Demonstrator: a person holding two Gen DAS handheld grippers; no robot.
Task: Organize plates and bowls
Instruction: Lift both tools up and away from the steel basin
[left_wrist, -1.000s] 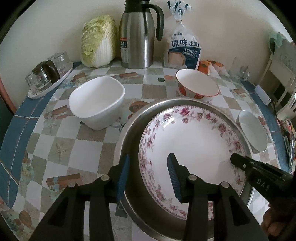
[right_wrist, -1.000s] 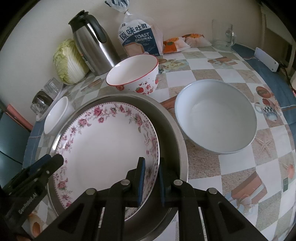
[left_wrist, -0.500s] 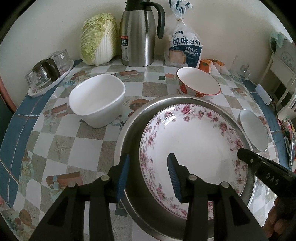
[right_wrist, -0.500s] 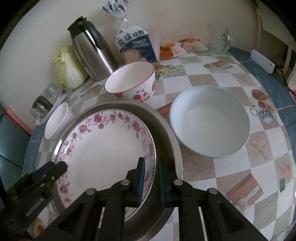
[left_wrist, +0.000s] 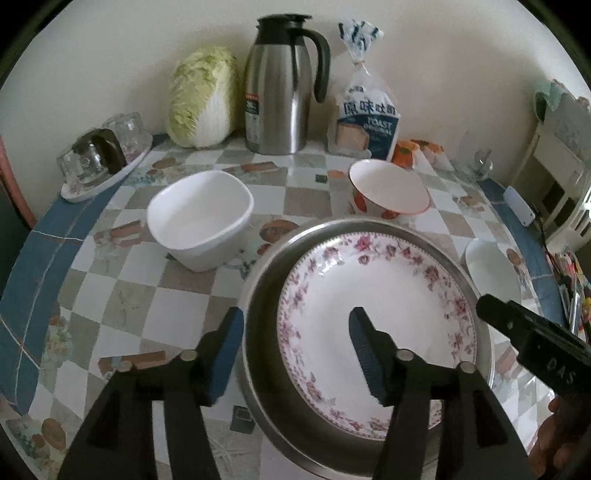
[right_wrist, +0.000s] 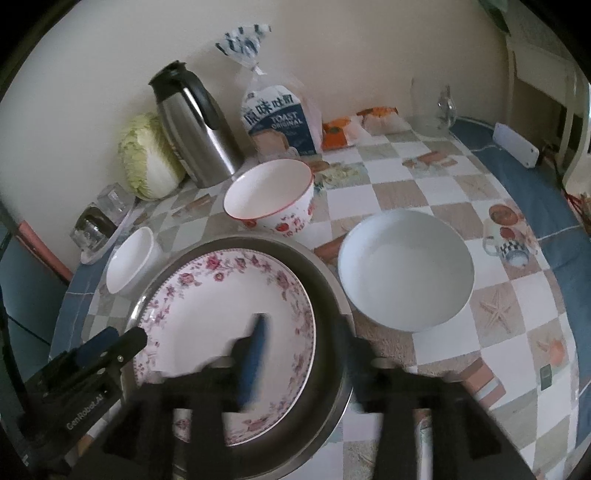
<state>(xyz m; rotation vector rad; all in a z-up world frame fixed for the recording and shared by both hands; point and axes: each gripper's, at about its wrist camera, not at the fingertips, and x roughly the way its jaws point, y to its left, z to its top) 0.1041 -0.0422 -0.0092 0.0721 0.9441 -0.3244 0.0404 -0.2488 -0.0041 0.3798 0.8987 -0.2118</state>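
Blue-padded fingers on my left gripper (left_wrist: 295, 347) are spread wide right now, straddling the near-left edge of the steel basin (left_wrist: 258, 295): one finger sits outside the rim over the desk (left_wrist: 122, 295), the other hangs over the floral plate (left_wrist: 376, 302) lying inside it. Nothing is pinched.

My right gripper (right_wrist: 303, 350) is blurry in its own view, but the fingers look spread too, one over the plate and the other out past the basin's right rim, so it's holding nothing as far as I can tell.

So the plate is nested flat in the basin, dead ahead of both grippers. Going outward: the squarish white bowl (left_wrist: 201, 218) sits far-left of my left gripper, well apart from the basin. The red-rimmed strawberry bowl (right_wrist: 269, 199) is just beyond the basin's far edge. The wide white bowl (right_wrist: 406, 269) sits just beside the basin's right side, clearly closest to my right gripper.

My guess is the next grab is a bowl to stack on the plate: right side takes the wide one, left takes the squarish one.
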